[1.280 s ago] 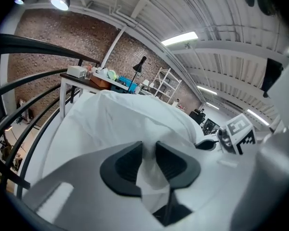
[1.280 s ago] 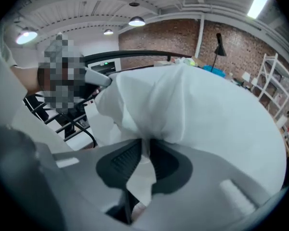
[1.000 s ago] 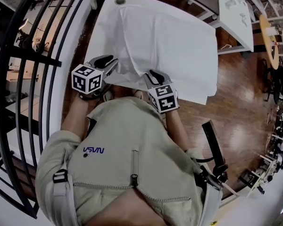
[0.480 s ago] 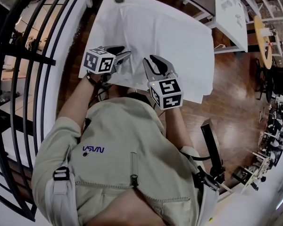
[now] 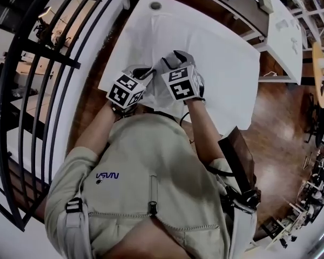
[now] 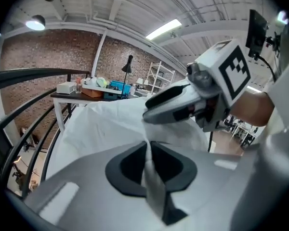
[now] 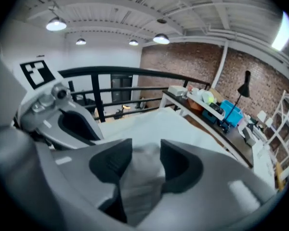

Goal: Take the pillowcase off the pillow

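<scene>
A white pillow in its pillowcase (image 5: 205, 47) lies on a white table (image 5: 146, 15). Both grippers meet at its near edge. My left gripper (image 5: 147, 74) has just been closing and is now shut on a thin fold of the pillowcase (image 6: 106, 124), which stands pinched between its black pads (image 6: 127, 165). My right gripper (image 5: 168, 63) sits close beside it, and its jaws have just been opening. They now stand wide, with a bunch of the white cloth (image 7: 142, 177) loose in the gap. In the left gripper view the right gripper (image 6: 168, 105) hovers just above the fold.
A black curved railing (image 5: 43, 53) runs along the left of the table. Wooden floor (image 5: 281, 107) lies to the right, with another white table (image 5: 283, 26) beyond. A dark chair part (image 5: 237, 150) is near my right elbow. A cluttered bench (image 7: 216, 105) stands behind the table.
The right gripper has moved left and up beside the left gripper, and its jaws have spread wider. The left jaws have closed on a fold of pillowcase.
</scene>
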Motion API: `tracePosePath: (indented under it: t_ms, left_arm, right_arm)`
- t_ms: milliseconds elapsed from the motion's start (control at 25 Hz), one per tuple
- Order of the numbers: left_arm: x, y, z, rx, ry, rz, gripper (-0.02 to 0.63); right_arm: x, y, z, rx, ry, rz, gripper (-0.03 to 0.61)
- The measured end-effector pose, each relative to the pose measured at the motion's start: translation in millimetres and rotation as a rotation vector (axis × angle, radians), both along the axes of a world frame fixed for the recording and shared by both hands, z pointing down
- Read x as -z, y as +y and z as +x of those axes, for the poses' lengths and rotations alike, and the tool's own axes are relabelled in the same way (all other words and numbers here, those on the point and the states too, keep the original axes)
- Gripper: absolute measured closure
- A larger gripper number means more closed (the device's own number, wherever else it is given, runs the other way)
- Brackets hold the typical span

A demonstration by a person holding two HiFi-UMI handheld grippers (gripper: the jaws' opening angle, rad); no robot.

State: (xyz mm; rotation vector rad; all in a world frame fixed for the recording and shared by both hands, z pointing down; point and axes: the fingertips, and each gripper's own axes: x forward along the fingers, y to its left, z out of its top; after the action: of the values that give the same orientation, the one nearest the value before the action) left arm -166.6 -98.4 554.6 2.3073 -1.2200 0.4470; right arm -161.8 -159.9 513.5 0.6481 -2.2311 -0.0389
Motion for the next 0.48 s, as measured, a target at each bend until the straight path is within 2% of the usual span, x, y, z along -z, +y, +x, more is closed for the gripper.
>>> tracePosePath:
  t_ms: [80, 120, 160, 200, 320, 480]
  left_arm:
    - [-1, 0, 1, 0.012, -0.029, 0.007, 0.58]
    - [-2, 1, -1, 0.018, -0.043, 0.01, 0.581]
    - [-2, 2, -2, 0.025, -0.053, 0.013, 0.581]
    - [-2, 3, -5, 0.034, -0.057, 0.016, 0.583]
    - [1, 4, -10, 0.06, -0.075, 0.026, 0.584]
    - [4, 8, -18, 0.109, -0.063, 0.036, 0.584]
  right_arm:
    - [-20, -3, 2, 0.032, 0.09, 0.017, 0.416]
    - [-23, -4, 2, 0.034, 0.103, 0.036, 0.449]
    - [-21, -6, 3, 0.03, 0.1, 0.056, 0.494]
    - [-17, -9, 3, 0.021, 0.087, 0.072, 0.566]
    - [0, -28, 16, -0.031, 0.053, 0.113, 0.574]
    - [31, -70, 68, -0.182, 0.005, 0.166, 0.574]
